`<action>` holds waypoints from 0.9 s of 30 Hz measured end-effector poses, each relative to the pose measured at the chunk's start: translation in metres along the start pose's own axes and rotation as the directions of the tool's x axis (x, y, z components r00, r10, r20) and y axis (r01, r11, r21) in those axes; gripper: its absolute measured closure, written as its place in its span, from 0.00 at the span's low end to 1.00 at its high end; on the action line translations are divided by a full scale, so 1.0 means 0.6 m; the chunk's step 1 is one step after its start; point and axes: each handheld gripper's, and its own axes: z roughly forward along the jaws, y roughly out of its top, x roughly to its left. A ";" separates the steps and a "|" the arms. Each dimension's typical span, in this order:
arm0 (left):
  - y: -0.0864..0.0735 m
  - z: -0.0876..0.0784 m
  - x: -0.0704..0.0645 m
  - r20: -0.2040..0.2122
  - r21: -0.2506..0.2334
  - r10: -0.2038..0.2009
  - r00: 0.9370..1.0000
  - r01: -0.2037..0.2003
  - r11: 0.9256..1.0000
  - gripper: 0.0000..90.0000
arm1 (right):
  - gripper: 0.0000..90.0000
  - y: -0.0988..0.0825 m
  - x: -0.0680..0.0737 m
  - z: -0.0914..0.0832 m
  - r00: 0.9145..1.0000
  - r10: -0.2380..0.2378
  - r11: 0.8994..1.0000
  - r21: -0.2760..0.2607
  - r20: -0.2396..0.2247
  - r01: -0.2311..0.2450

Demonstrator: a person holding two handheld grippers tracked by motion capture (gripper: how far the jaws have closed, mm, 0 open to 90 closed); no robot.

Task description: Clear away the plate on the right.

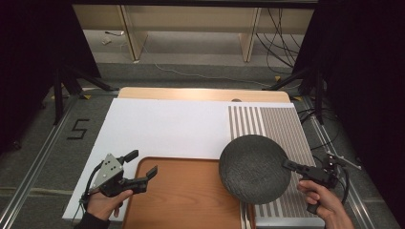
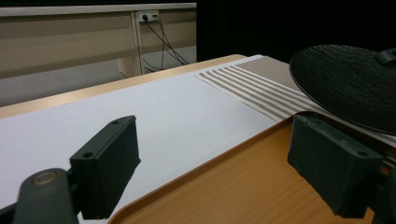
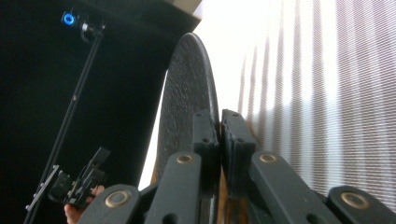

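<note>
A round black textured plate (image 1: 254, 168) hangs tilted above the right end of the wooden tray (image 1: 186, 200) and the striped mat (image 1: 282, 129). My right gripper (image 1: 290, 165) is shut on its right rim; in the right gripper view the two jaws clamp the edge of the plate (image 3: 187, 84) between them. My left gripper (image 1: 142, 164) rests open at the tray's left corner, with nothing between its fingers (image 2: 108, 163). From the left gripper view the plate (image 2: 348, 84) hovers at the upper right over the tray (image 2: 243, 186).
A white sheet (image 1: 167, 126) covers most of the table, with the striped mat on its right part. Beyond the table's far edge lie floor, cables (image 1: 282, 43) and tripod legs (image 1: 71, 81). Metal rails (image 1: 28, 176) run along both sides.
</note>
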 end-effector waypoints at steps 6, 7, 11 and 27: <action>0.000 0.000 0.000 0.001 0.001 0.000 1.000 0.000 1.000 0.18 | 0.96 -0.009 0.017 0.030 1.000 -0.015 0.999 0.046 -0.024 0.016; 0.000 0.000 0.000 0.002 0.001 0.000 1.000 0.000 1.000 0.18 | 0.96 -0.011 0.020 0.035 1.000 -0.015 0.999 0.052 -0.027 0.016; 0.000 0.000 0.000 0.002 0.001 0.000 1.000 0.000 1.000 0.18 | 0.95 -0.017 0.029 0.056 0.999 -0.027 0.996 0.082 -0.036 0.030; 0.000 0.000 0.000 0.004 0.001 0.001 1.000 -0.001 1.000 0.18 | 0.94 -0.048 0.060 0.123 0.994 -0.071 0.979 0.187 -0.079 0.085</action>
